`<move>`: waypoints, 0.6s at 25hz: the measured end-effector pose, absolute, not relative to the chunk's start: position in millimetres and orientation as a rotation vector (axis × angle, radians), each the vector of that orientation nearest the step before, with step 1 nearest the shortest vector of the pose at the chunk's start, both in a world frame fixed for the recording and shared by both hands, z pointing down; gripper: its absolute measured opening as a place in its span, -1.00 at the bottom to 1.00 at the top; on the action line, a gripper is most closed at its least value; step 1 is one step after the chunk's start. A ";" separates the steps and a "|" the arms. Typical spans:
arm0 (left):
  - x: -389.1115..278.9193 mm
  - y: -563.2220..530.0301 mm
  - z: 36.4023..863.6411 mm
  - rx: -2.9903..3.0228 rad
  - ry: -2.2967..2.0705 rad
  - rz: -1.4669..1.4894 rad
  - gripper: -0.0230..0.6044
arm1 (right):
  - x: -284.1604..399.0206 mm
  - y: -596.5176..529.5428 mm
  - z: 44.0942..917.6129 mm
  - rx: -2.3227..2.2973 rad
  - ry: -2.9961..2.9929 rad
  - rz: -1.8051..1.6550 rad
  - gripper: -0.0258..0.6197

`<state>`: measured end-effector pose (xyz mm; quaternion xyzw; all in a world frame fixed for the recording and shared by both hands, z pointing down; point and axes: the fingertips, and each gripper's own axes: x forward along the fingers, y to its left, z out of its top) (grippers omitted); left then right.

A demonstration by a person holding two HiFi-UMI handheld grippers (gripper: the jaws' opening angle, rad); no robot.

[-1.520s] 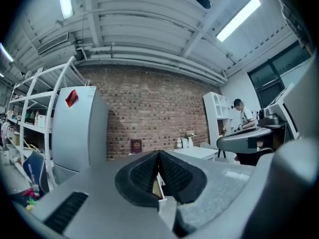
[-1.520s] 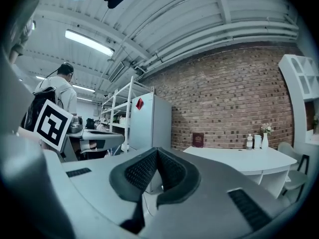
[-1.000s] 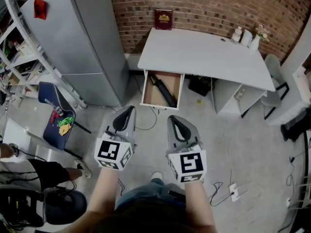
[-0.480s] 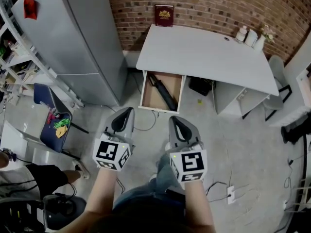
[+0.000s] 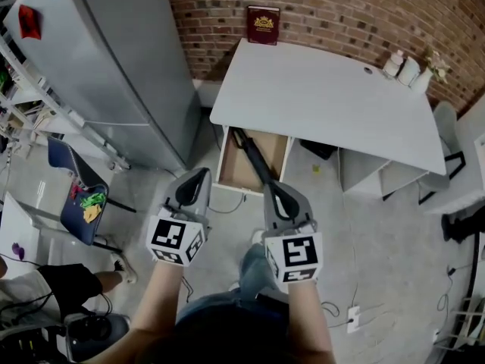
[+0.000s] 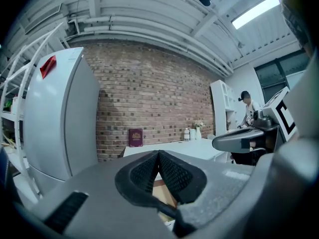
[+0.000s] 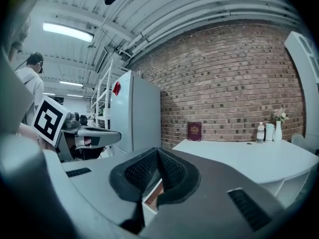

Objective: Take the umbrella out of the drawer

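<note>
A black folded umbrella lies slantwise in the open wooden drawer under the left end of the white desk. My left gripper is shut and empty, its tip just in front of the drawer's left corner. My right gripper is also shut and empty, and its tip overlaps the umbrella's near end in the head view. In the left gripper view the pads meet at the tip, with a strip of the drawer below them. In the right gripper view my right gripper shows pads closed together.
A tall grey fridge stands left of the desk against the brick wall. A red book and small bottles sit at the desk's back edge. A blue chair and a person are at the left. Cables and a power strip lie on the floor.
Both grippers have moved forward towards the desk together. The open drawer and umbrella now sit right at their tips instead of well ahead. Both stay shut.
</note>
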<state>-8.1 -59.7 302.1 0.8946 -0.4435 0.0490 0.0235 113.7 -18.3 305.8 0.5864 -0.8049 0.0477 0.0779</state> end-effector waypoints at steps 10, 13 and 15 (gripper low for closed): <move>28.3 -162.0 334.1 2.657 -1.408 0.245 -0.94 | 151.3 -123.2 335.5 1.598 -2.415 0.226 -0.94; 36.0 -185.6 345.1 2.627 -1.422 0.265 -0.94 | 157.7 -147.2 347.2 1.524 -2.414 0.233 -0.94; 38.8 -197.9 354.8 2.606 -1.430 0.277 -0.94 | 158.5 -159.8 356.9 1.478 -2.414 0.235 -0.94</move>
